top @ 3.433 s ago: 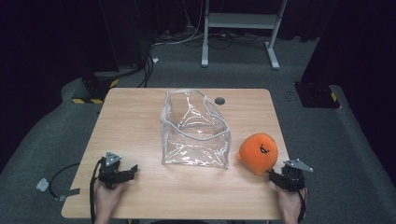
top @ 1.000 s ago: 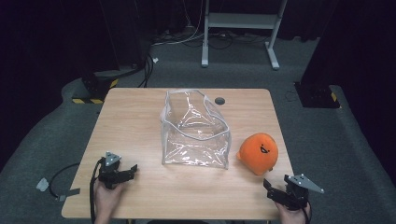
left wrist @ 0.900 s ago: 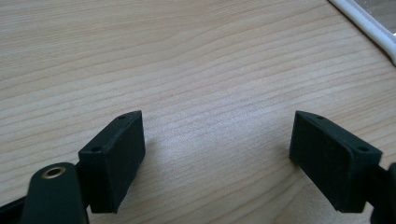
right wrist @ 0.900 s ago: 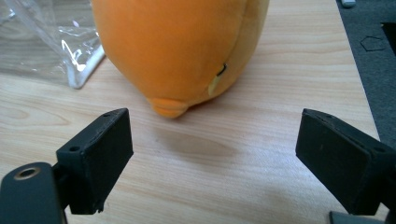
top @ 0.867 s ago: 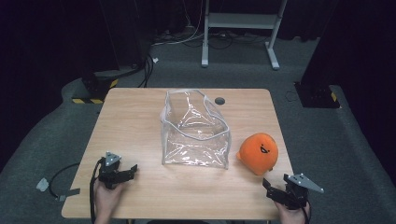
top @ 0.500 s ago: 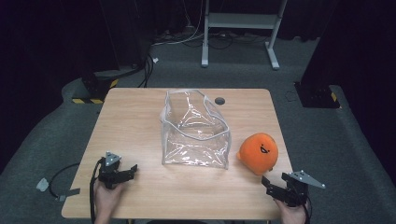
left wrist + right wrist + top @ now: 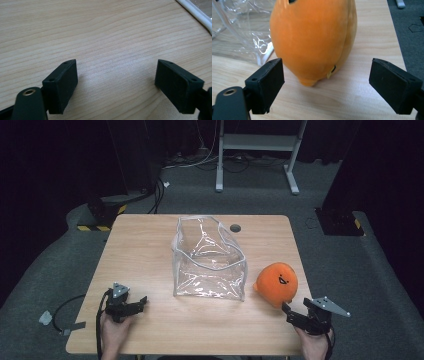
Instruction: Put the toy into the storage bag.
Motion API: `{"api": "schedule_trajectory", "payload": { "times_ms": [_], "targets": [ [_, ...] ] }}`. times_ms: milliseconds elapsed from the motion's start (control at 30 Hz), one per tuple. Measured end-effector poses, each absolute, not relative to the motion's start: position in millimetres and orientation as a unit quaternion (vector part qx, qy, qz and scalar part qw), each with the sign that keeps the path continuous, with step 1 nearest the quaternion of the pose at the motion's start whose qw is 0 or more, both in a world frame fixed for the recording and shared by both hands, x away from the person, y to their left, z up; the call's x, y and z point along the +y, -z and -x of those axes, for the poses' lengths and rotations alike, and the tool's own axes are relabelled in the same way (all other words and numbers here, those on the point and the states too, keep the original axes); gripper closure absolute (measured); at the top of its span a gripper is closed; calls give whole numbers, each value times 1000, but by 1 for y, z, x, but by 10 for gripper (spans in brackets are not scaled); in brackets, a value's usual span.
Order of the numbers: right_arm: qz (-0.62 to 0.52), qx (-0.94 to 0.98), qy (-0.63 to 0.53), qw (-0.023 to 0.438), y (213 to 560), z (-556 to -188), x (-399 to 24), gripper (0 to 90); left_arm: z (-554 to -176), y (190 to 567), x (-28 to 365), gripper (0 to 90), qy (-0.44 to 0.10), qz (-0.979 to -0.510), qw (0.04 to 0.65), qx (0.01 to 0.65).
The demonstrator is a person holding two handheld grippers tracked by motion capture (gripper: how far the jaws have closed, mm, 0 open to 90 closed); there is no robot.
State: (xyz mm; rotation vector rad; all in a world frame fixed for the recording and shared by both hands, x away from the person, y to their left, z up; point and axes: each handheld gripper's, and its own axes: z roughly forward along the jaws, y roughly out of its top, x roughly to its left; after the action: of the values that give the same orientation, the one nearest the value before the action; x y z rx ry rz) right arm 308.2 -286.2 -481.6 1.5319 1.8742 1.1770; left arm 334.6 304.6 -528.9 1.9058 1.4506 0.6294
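An orange plush toy (image 7: 276, 282) with a dark face sits on the wooden table (image 7: 150, 245), just right of a clear plastic bag (image 7: 207, 260) that stands open-topped in the middle. My right gripper (image 7: 290, 314) is open at the table's front right, a short way in front of the toy; in the right gripper view the plush toy (image 7: 314, 37) rises just beyond the jaws, untouched. My left gripper (image 7: 140, 302) rests open at the front left, far from both. In the left gripper view my left gripper (image 7: 116, 82) has bare wood between its jaws.
A round cable hole (image 7: 235, 228) lies in the table behind the bag. A white metal stand (image 7: 257, 142) and cables are on the dark floor beyond. A black-and-yellow striped block (image 7: 95, 226) lies off the table's left rear corner.
The right gripper drew back from the plush toy toward the front edge, then edged slightly forward again. The toy, the bag and the left gripper stayed still.
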Motion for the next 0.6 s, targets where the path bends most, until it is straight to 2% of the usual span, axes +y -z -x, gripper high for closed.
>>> {"api": "schedule_trajectory", "payload": {
  "times_ms": [600],
  "targets": [
    [-533, 680, -448, 231, 460, -330, -280, 95, -335, 529, 305, 185, -240, -728, 326, 553]
  ]
}}
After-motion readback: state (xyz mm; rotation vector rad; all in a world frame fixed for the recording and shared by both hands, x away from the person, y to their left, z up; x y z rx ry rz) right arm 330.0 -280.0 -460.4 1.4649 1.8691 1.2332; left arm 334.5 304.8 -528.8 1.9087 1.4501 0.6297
